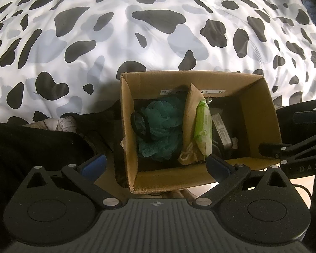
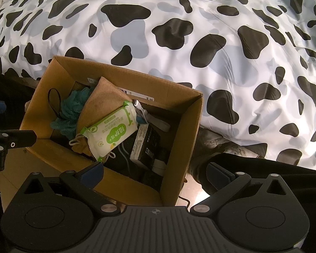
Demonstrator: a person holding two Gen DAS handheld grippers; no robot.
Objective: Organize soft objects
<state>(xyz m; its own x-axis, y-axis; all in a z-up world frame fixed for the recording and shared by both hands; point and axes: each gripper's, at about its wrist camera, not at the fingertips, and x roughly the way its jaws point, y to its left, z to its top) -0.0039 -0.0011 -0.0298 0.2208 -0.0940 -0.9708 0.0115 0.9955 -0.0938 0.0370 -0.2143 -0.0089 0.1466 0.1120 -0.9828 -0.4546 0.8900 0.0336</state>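
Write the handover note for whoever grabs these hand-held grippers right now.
Left hand-held gripper: open, empty, above the near edge of the cardboard box.
Right hand-held gripper: open, empty, over the box's near corner.
In the box: teal bath pouf, tan drawstring pouch, green wipes pack, plus a black packet and cables.
Nothing soft shows loose on the cow-print duvet.
Left: check for strays out of view.

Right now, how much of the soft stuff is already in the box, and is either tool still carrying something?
Looks mostly done: the teal bath sponge, the tan cloth pouch and the green wipes pack all sit inside the cardboard box. In hand: nothing; the left tool and the right tool are both open and empty. Left: no loose soft item shows on the spotted bedcover in either view.
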